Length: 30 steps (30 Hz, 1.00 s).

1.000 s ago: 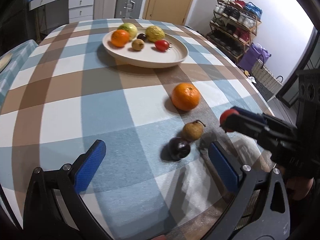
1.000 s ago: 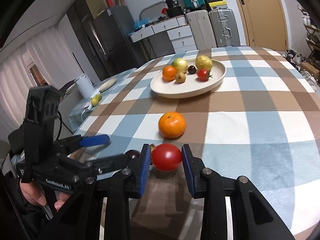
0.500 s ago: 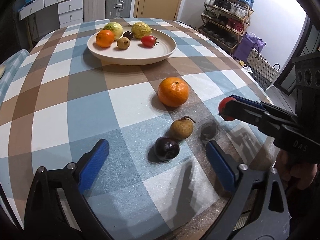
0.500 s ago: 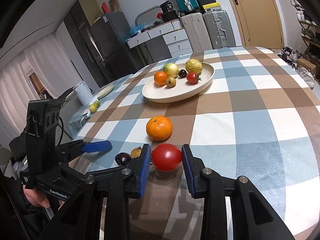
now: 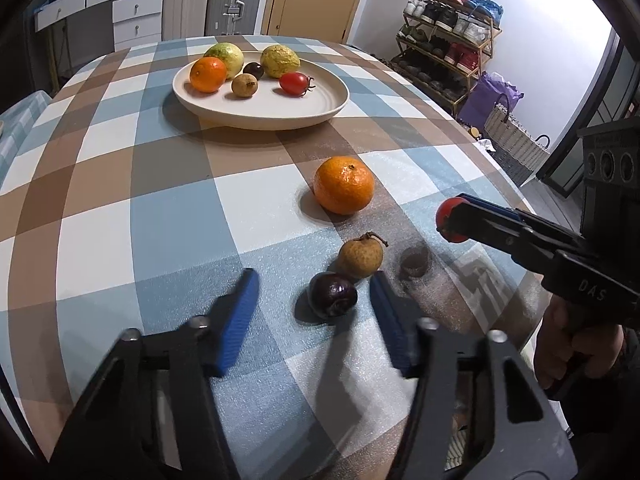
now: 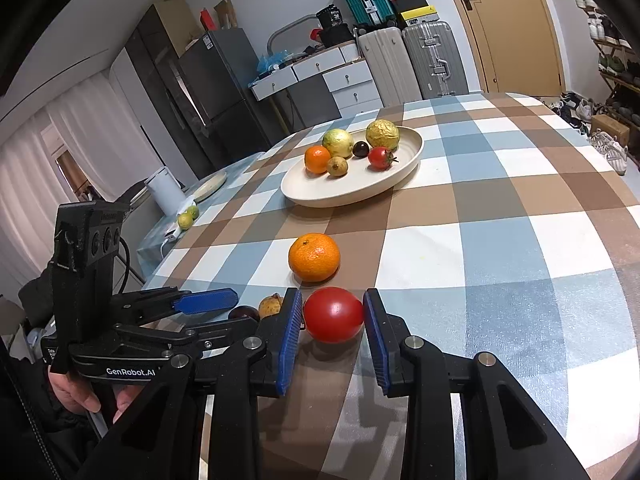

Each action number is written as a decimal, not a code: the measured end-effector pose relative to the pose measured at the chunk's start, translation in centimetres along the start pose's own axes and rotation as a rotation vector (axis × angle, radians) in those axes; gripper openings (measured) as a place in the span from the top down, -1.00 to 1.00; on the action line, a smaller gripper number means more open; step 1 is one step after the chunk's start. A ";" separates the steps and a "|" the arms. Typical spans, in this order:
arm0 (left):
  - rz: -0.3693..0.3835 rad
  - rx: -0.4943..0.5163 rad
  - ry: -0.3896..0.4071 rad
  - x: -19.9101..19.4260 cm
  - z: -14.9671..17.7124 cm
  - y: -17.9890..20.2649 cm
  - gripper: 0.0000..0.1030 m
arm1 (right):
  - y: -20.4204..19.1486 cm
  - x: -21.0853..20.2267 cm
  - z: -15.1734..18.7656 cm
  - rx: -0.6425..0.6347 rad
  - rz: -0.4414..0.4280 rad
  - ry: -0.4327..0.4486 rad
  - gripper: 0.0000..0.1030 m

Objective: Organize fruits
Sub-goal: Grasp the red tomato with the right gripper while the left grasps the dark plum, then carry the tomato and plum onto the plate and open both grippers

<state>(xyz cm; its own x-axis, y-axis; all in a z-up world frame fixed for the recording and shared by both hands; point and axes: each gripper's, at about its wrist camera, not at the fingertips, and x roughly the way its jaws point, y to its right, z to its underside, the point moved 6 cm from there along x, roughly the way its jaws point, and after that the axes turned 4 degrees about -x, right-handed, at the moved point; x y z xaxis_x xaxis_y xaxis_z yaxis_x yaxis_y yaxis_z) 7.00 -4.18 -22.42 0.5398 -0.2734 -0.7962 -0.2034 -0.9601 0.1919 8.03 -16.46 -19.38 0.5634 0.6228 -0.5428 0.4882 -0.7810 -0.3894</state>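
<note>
My right gripper (image 6: 331,314) is shut on a red tomato (image 6: 333,314) and holds it above the checked table; it also shows in the left wrist view (image 5: 450,220). My left gripper (image 5: 314,300) is open, its blue fingers either side of a dark purple fruit (image 5: 332,300). A brown longan (image 5: 360,257) lies just beyond it, and an orange (image 5: 344,190) farther on. The cream plate (image 5: 320,108) at the far side holds several fruits. The same plate (image 6: 320,194) and orange (image 6: 314,257) show in the right wrist view.
The table edge runs close on the right (image 5: 500,168). A shoe rack (image 5: 448,60) and a basket (image 5: 512,140) stand beyond it. Drawers and suitcases (image 6: 400,64) stand behind the table. A side table with a white kettle (image 6: 162,192) is at the left.
My left gripper has moved forward and lower toward the purple fruit, and its fingers have drawn closer together. The right gripper still holds the tomato, raised slightly.
</note>
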 end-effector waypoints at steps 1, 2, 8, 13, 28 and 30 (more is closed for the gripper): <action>0.008 -0.002 -0.002 0.0 0.0 0.0 0.23 | 0.0 0.0 0.0 0.000 -0.001 0.000 0.37; 0.018 -0.006 -0.004 -0.1 0.1 0.0 0.26 | 0.0 0.0 0.0 -0.001 0.000 0.000 0.37; 0.049 0.012 -0.004 -0.3 0.3 0.6 0.56 | 0.0 -0.1 0.0 -0.002 -0.001 0.001 0.37; 0.065 -0.004 0.005 -0.6 -0.1 0.3 0.57 | -0.1 -0.1 -0.1 -0.004 0.001 0.002 0.37; 0.026 -0.104 0.125 -3.0 -7.4 -6.0 0.56 | 0.3 0.9 -2.8 -0.003 -0.035 0.015 0.37; 0.024 -0.105 0.138 -2.9 -9.2 -6.4 0.56 | 0.4 1.3 -3.6 -0.002 -0.042 0.014 0.37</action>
<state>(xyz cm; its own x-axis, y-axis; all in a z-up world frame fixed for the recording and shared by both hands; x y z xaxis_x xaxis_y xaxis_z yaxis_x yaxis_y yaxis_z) 14.24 2.20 -16.10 0.6444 -0.2949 -0.7056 -0.1351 -0.9520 0.2745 11.42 -15.80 -17.56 0.5514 0.6556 -0.5159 0.5131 -0.7541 -0.4099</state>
